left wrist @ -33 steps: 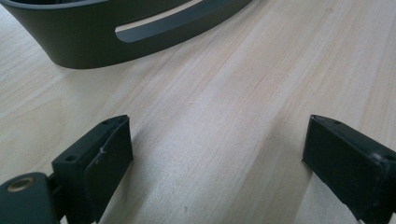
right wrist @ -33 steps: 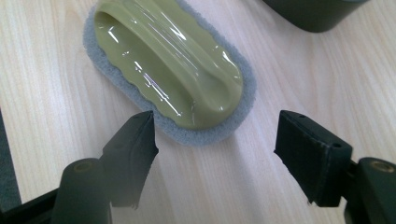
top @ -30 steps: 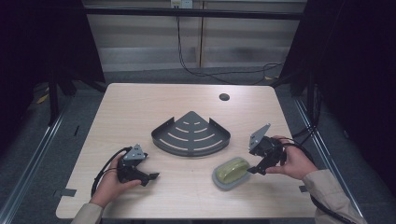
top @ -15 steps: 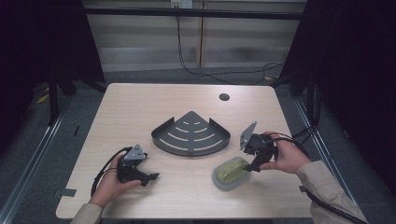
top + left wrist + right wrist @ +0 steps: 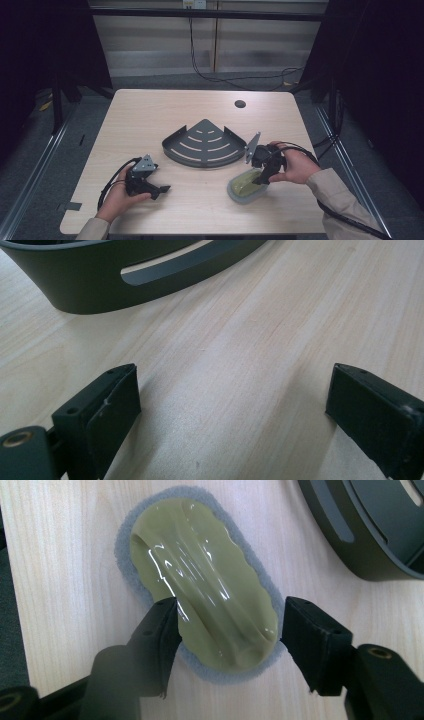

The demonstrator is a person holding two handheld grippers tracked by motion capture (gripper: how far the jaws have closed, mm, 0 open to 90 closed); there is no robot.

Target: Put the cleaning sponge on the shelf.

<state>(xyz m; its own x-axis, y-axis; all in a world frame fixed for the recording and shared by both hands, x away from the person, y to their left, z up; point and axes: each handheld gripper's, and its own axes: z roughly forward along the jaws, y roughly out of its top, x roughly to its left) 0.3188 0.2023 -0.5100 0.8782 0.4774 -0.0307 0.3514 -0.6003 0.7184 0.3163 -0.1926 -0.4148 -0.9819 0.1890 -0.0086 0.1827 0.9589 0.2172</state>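
A scrubbing sponge (image 5: pixel 241 187) with a glossy olive top and grey pad (image 5: pixel 200 565) lies flat on the table at the front right. My right gripper (image 5: pixel 262 177) points down onto it. Its jaws (image 5: pixel 227 625) have closed in against both sides of the olive top near one end. A dark grey corner rack (image 5: pixel 205 145) sits at the table's middle, just left of that gripper, and its wall (image 5: pixel 360 540) shows in the right gripper view. My left gripper (image 5: pixel 161 190) rests low at the front left, open (image 5: pixel 232 405), with bare wood between its fingers.
The rack's slotted wall (image 5: pixel 100 285) stands a short way ahead of the left gripper. A round cable hole (image 5: pixel 240 104) is at the table's back right. Cables trail from both grippers towards the person. The front table edge lies close behind the sponge.
My right gripper has moved left and tipped down from beside the sponge onto it, and its jaws now close on the olive top. The left gripper has stayed still.
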